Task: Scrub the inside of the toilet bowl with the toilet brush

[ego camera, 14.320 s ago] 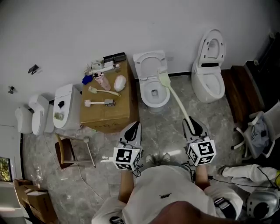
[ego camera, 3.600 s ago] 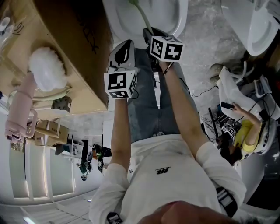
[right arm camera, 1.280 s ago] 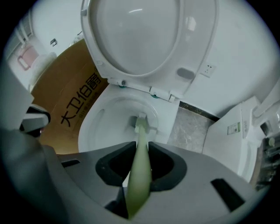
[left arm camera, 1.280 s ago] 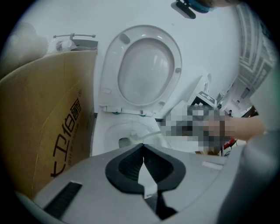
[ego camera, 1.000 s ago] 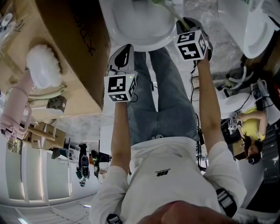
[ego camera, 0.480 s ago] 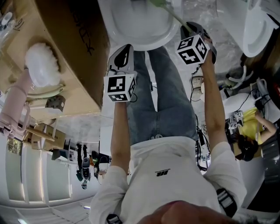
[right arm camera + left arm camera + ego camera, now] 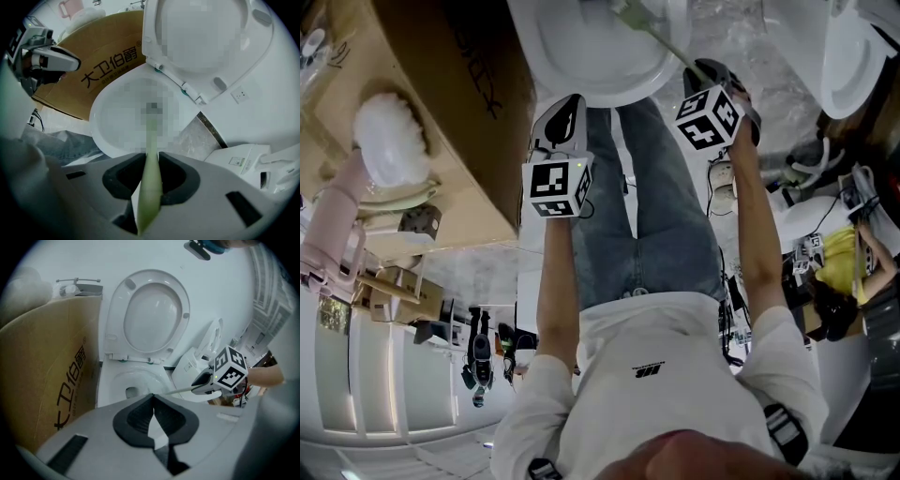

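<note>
The white toilet bowl point(image 7: 591, 56) lies at the top of the head view with its lid point(image 7: 152, 315) raised. My right gripper point(image 7: 705, 70) hovers at the bowl's right front and is shut on the toilet brush's pale green handle point(image 7: 152, 159). That handle point(image 7: 652, 33) slants up and left into the bowl point(image 7: 101, 122); the brush head is hidden by a mosaic patch. My left gripper point(image 7: 565, 105) hangs before the bowl's front rim point(image 7: 136, 380), shut, with nothing between its pads. The left gripper view shows the right gripper point(image 7: 206, 386) and the thin handle point(image 7: 180, 390).
A tall cardboard box point(image 7: 459, 103) stands close to the left of the bowl, with a fluffy white brush head point(image 7: 389, 141) and a pink bottle point(image 7: 333, 244) on it. A second toilet point(image 7: 848, 56) is at the right. A person in yellow point(image 7: 834, 272) sits beyond it.
My right gripper has drawn slightly back from the bowl and the handle's slant has shifted with it. The left gripper has stayed put.
</note>
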A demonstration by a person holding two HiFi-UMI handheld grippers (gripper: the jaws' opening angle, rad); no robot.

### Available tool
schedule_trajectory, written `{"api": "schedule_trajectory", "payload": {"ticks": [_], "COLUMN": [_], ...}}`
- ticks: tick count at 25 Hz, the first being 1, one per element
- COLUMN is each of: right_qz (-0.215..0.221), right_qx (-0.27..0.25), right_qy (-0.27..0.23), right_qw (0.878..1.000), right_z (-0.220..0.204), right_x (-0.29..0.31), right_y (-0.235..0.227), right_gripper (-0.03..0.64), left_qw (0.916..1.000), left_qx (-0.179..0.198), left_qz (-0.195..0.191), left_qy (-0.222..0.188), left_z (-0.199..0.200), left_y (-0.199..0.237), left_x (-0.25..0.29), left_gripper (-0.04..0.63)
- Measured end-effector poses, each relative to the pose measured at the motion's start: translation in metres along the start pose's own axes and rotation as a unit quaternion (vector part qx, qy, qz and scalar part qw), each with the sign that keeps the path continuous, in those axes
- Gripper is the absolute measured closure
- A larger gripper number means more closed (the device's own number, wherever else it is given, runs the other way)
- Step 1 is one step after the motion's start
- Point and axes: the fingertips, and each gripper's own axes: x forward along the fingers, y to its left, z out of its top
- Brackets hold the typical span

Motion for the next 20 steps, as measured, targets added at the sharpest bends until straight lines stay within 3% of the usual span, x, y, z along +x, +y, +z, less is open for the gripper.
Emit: {"api": "schedule_trajectory", "payload": {"ticks": [20], "right_qz": [0.048], "right_qx": [0.011], "right_qy": [0.027], "right_qw": [0.998], "right_z": [-0.021], "right_x": [-0.005], "right_y": [0.050], "right_gripper": [0.537], "left_qw": [1.0000], "left_qx": [0.000], "left_qz": [-0.002], "left_qy": [0.001], "left_z": [-0.007], "left_y": [0.003], "left_x": [-0.006], "left_gripper": [0.584]}}
